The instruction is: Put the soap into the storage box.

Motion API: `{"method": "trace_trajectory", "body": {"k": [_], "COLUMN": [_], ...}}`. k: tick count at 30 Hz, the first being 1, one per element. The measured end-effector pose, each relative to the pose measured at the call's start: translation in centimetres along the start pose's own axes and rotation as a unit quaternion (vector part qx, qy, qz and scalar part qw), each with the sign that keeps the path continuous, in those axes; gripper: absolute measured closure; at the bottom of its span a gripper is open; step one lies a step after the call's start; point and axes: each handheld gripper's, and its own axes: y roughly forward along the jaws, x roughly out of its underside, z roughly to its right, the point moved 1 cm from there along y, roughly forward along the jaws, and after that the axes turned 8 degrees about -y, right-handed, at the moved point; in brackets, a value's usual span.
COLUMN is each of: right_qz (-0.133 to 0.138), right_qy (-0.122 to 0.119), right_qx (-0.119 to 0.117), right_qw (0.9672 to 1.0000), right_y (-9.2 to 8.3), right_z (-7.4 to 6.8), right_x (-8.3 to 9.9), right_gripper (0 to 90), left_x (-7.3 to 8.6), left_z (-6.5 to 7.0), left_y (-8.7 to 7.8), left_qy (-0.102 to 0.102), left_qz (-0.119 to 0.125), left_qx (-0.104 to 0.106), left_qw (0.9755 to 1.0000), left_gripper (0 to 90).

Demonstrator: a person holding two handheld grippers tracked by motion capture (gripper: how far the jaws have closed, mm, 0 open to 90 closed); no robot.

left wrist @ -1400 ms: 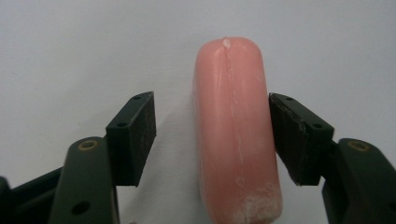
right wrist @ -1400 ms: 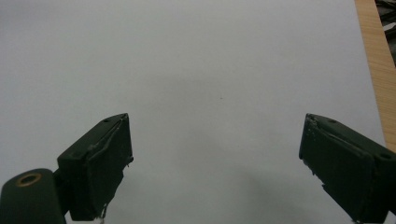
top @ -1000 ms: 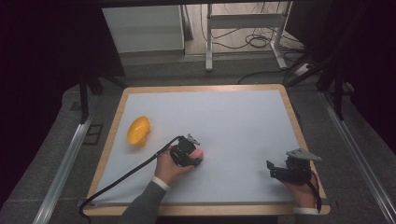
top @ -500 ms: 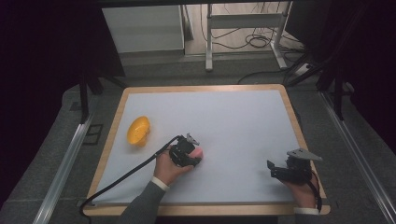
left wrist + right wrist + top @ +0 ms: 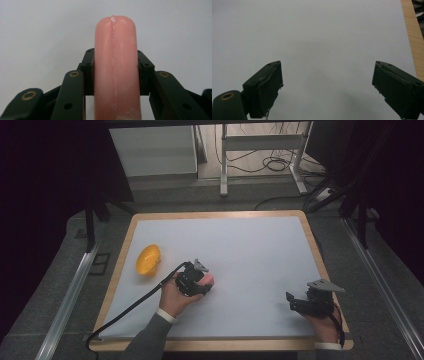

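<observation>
My left hand-held gripper (image 5: 206, 281) was pinching a pink sausage (image 5: 115, 67), both pads pressed against its sides, the sausage running straight out between the jaws with its rounded tip pointing away from the camera on that gripper. From the high view I saw the same pink tip (image 5: 208, 279) poking out just past the black jaws, low over the white surface (image 5: 250, 250), a little left of the middle and toward the near edge. My left hand (image 5: 175, 295) wrapped the gripper body, and its black cable (image 5: 130, 307) trailed back across the sheet to the near left corner. An orange bowl (image 5: 148, 260) sat tipped on its side near the left edge, apart from the sausage. My right hand-held gripper (image 5: 295, 301) rested well apart, near the near right corner, its jaws spread wide with nothing but bare white sheet between them (image 5: 327, 85). A wooden rim (image 5: 320, 265) framed the sheet.
</observation>
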Motion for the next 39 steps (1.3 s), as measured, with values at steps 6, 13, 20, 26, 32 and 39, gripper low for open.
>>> {"method": "trace_trajectory", "body": {"k": [6,13,20,26,32,39], "right_qz": [-0.001,-0.003,-0.004,-0.005,-0.005,-0.006], "right_qy": [0.0,0.001,-0.001,-0.001,-0.001,-0.001], "right_qx": [0.001,0.0,-0.001,-0.001,-0.002,-0.001], "right_qw": [1.0,1.0,1.0,1.0,1.0,1.0], "right_y": [0.0,0.1,0.1,0.1,0.1,0.2], "right_z": [0.0,0.0,-0.1,-0.1,-0.1,-0.1], "right_x": [0.0,0.0,0.0,0.0,0.0,0.0], "right_gripper": [9.1,9.1,9.1,9.1,9.1,9.1], "left_x": [0.0,0.2,0.5,0.5,0.7,1.0], "left_z": [-0.4,-1.3,-2.1,-2.9,-3.5,-4.2], "left_y": [-0.4,-0.9,-1.3,-2.2,-2.8,-3.3], "left_qy": [-0.003,-0.013,-0.022,-0.033,-0.039,-0.048], "left_qz": [0.007,0.012,0.018,0.03,0.034,0.038], "left_qx": [-0.003,-0.006,-0.007,-0.013,-0.018,-0.023], "left_qw": [1.0,0.9998,0.9996,0.9989,0.9985,0.9979], "left_gripper": [60.1,60.1,60.1,60.1,60.1,60.1]}}
